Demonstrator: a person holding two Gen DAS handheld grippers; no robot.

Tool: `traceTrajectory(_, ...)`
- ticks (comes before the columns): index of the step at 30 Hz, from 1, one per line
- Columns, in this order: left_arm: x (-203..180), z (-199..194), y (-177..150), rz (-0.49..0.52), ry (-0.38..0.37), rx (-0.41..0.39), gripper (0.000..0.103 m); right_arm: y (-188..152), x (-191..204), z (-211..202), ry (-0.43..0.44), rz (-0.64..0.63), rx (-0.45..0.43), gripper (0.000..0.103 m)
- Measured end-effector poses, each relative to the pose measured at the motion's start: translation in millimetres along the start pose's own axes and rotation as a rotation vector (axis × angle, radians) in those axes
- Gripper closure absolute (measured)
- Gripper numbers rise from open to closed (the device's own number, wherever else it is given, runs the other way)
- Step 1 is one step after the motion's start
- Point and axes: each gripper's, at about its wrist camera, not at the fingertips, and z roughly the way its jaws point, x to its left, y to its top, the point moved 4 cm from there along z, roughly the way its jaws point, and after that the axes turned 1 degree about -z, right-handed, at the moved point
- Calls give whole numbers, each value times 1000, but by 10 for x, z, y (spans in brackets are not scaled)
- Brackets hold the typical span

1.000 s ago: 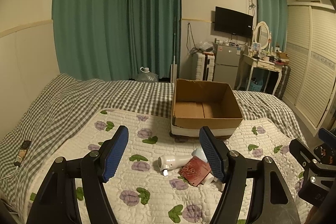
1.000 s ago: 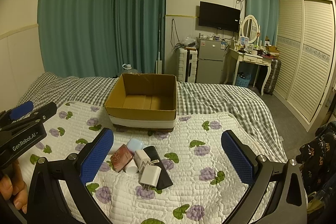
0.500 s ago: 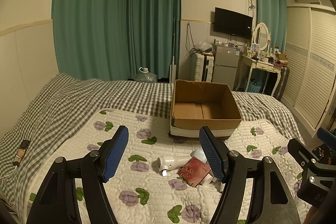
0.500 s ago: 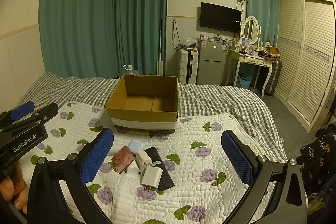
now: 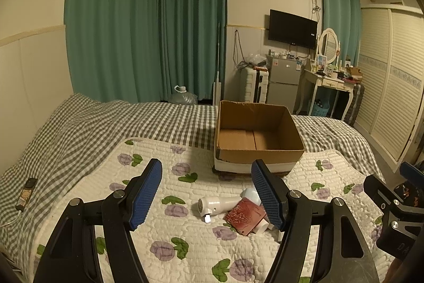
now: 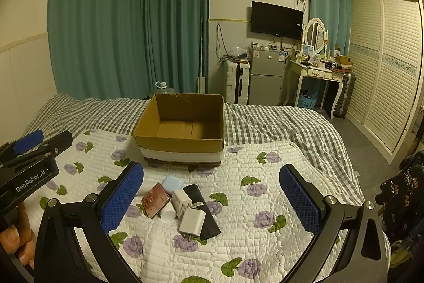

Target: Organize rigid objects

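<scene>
An open, empty cardboard box (image 5: 258,135) (image 6: 181,129) stands on the bed. In front of it lies a small pile on the floral quilt: a white tube-shaped device (image 5: 217,204), a red patterned case (image 5: 245,215) (image 6: 155,199), a pale blue case (image 6: 172,182), two white chargers (image 6: 192,223) (image 6: 181,199) and a black flat item (image 6: 202,212). My left gripper (image 5: 206,192) is open and empty above the quilt, left of the pile. My right gripper (image 6: 212,195) is open and empty, above and nearer than the pile.
A remote (image 5: 26,194) lies on the checked blanket at the far left. Beyond the bed stand a water jug (image 5: 182,96), a white suitcase (image 5: 254,84), a small fridge (image 5: 285,82), a dressing table (image 5: 330,85) and a wardrobe (image 6: 384,65).
Both views have drifted slightly; the box and pile sit a little higher in frame. Both grippers stay open and nothing on the quilt has moved.
</scene>
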Motion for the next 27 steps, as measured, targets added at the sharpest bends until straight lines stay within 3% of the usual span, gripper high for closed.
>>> traceTrajectory(16, 61, 68, -44, -20, -25, 30, 30, 7, -63, 2, -5, -4, -11, 0)
traceTrajectory(27, 295, 309, -103, 13, 54, 44, 30, -76, -127, 206, -11, -30, 20, 0)
